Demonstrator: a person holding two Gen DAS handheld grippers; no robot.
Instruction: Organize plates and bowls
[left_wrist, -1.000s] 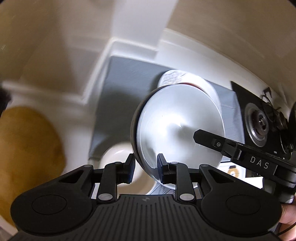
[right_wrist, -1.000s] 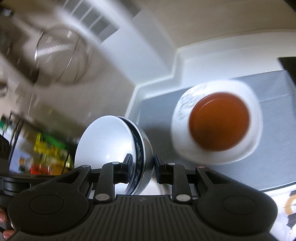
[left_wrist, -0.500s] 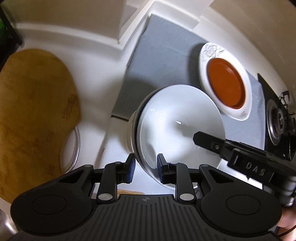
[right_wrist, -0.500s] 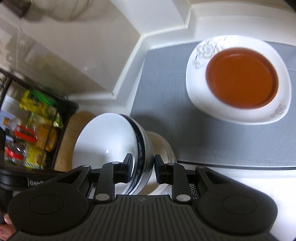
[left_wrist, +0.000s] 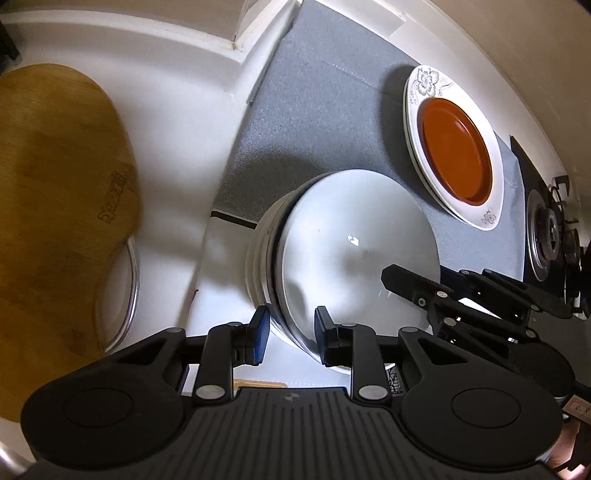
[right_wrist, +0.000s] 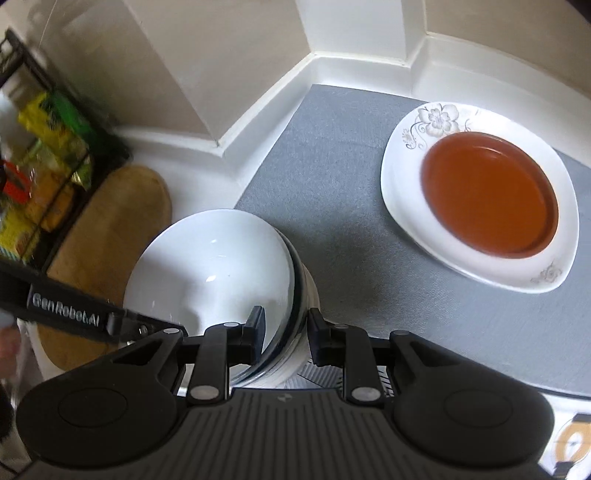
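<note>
Both grippers clamp the rim of the same white bowl from opposite sides — the left gripper with its jaws closed on the near edge, the right gripper likewise on its own side. The bowl sits nested in a stack of white bowls at the edge of the grey mat. At about two o'clock from the stack, well apart, a flowered white plate carries an orange dish. A wooden cutting board lies off at nine o'clock — on the white counter.
</note>
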